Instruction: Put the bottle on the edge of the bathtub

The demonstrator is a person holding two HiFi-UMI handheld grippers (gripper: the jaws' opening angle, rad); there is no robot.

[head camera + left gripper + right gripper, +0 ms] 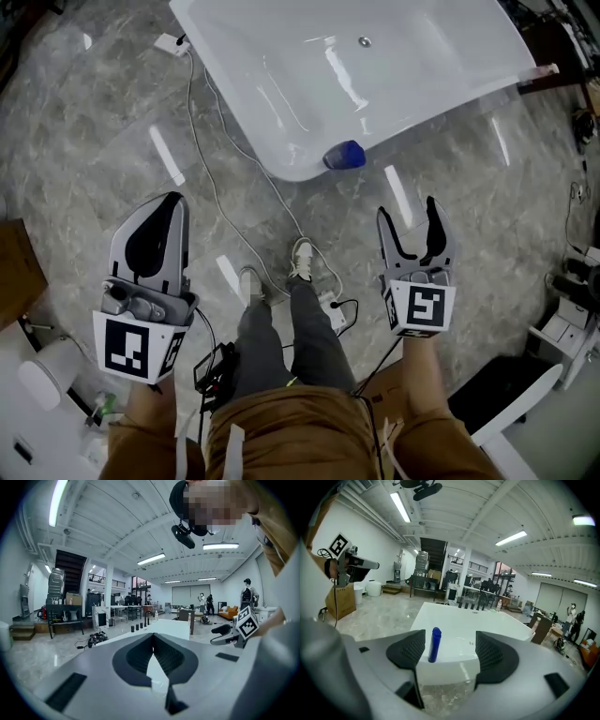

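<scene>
The blue bottle [344,155] stands upright on the near rim of the white bathtub [281,112]. In the right gripper view the bottle [434,644] rises from the tub's rim [454,660], seen between the jaws but well beyond them. My right gripper [407,211] is open and empty, held over the floor short of the tub. My left gripper [175,200] is shut with nothing in it, lower left over the floor. Its closed jaws [153,635] point toward the tub's far end [173,626].
A white cable [217,187] runs across the marble floor from a plug block [172,42] beside the tub to a power strip [333,314] by the person's shoes [302,258]. A cardboard box [17,272] sits at the left. White furniture [562,347] stands at the right.
</scene>
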